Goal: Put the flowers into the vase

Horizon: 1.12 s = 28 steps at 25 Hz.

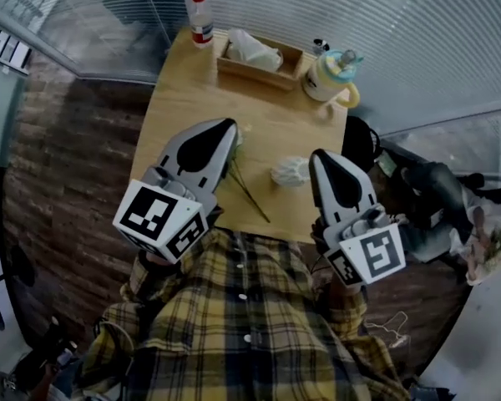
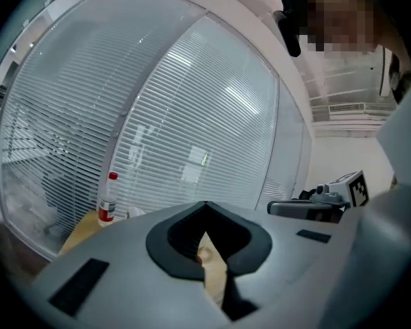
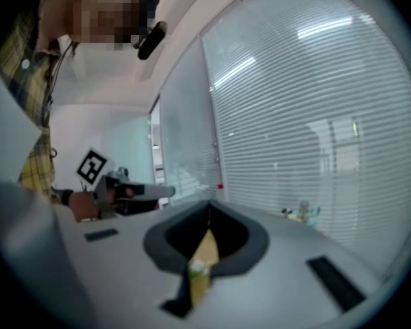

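Observation:
A white flower head (image 1: 290, 171) lies on the wooden table (image 1: 184, 98), near its front edge. A thin green stem (image 1: 249, 192) lies slanted beside it. A cream vase with a yellow handle (image 1: 331, 77) stands at the far right corner and shows small in the right gripper view (image 3: 303, 212). My left gripper (image 1: 230, 124) hovers over the stem's far end, jaws together, holding nothing. My right gripper (image 1: 317, 154) is just right of the flower head, its jaws also together and empty. In each gripper view the tips meet (image 2: 205, 205) (image 3: 209, 204), and both grippers point nearly level.
A red-capped bottle (image 1: 201, 22) (image 2: 107, 199) stands at the table's far edge. A wooden tray (image 1: 290, 59) holding white items sits next to it. Glass walls with blinds (image 1: 384, 23) close in the far side. A dark bag and clutter (image 1: 426, 199) lie on the floor to the right.

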Available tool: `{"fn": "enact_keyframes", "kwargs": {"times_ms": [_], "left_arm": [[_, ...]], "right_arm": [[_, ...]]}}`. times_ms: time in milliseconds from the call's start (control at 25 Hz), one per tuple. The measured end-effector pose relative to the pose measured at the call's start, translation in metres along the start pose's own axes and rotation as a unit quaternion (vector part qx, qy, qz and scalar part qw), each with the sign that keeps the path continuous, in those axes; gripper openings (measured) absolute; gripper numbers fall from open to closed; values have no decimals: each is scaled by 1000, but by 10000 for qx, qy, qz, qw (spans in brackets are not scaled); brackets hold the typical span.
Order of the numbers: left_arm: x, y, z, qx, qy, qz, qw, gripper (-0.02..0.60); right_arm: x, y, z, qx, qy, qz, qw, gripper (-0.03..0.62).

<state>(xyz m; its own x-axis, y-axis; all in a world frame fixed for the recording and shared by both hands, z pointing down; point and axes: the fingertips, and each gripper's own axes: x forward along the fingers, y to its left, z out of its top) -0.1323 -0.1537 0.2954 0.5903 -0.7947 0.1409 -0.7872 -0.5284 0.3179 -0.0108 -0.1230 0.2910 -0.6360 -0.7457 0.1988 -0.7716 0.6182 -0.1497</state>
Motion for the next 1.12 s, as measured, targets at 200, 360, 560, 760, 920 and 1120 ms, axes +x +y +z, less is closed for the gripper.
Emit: {"fn": "enact_keyframes", "kwargs": {"times_ms": [200, 360, 560, 760, 920, 1120], "left_arm": [[10, 1, -5, -21, 218, -356, 9991, 9], [16, -6, -13, -63, 309, -460, 9984, 9], [18, -15, -22, -142, 293, -342, 9989, 9], [17, -25, -24, -125, 275, -213, 9993, 9], [15, -30, -24, -143, 246, -162, 9995, 9], [15, -32, -22, -98, 207, -81, 9997, 11]], "right_arm": [[-11, -20, -6, 53, 114, -671, 9977, 12], [-15, -28, -14, 89, 208, -834, 9963, 12], [-15, -37, -21, 71, 287, -747, 9968, 12], [-13, -43, -27, 66, 371, -592, 9975, 12], [-12, -40, -30, 63, 430, -432, 9981, 12], [-8, -39, -24, -4, 393, -268, 9989, 12]]}}
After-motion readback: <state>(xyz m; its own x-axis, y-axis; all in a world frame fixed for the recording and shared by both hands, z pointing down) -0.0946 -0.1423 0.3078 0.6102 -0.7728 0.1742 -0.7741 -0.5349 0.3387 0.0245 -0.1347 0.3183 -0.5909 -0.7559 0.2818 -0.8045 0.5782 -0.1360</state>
